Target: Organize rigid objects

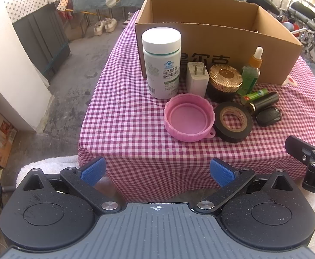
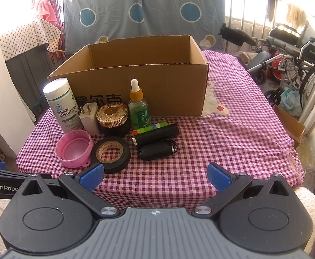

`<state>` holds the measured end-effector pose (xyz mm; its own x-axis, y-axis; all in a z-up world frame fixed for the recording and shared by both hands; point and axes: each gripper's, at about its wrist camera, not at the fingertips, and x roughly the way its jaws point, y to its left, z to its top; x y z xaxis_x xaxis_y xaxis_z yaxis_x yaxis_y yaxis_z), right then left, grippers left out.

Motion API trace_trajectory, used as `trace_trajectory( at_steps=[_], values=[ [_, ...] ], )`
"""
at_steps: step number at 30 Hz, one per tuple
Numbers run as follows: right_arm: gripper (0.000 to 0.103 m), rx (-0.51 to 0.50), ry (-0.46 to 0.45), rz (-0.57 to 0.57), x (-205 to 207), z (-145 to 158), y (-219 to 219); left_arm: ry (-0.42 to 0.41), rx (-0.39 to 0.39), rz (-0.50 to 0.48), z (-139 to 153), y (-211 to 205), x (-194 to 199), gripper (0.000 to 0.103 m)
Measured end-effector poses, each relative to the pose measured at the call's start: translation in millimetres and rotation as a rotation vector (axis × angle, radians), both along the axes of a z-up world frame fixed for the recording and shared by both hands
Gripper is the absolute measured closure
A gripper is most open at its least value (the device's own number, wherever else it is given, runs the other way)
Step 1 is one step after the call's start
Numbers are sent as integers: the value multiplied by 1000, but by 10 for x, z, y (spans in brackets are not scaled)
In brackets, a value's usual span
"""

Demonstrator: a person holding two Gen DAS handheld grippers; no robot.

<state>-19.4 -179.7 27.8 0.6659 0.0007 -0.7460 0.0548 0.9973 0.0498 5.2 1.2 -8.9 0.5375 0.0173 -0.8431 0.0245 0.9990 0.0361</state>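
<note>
Red-and-white gingham cloth [image 2: 233,142]; plain brown box [image 2: 148,86]. White bottle [image 1: 161,62], pink lid [image 1: 188,117], black tape [image 1: 233,122], gold-topped jar [image 1: 225,82]. Blue gripper pads [image 2: 219,176].

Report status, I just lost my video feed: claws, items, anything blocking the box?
Both claws, left and right, open, empty. Items clustered before the cardboard box, none inside visible. Nothing blocking.

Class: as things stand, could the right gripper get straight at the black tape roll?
Probably yes. The right gripper is open, and the black tape roll lies flat at the front, nothing between them; the pink lid sits close beside it.
</note>
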Motion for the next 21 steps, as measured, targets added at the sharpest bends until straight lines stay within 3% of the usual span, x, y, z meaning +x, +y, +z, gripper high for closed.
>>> trace_trajectory(
  at_steps=[14,21],
  values=[
    [0,22,15,-21,22,-91,-92,26,10,-19,-96,-52,46,0],
    [0,73,11,-43,58,-168,-238,-27,-21,-103,-92,-177,45,0]
  ],
)
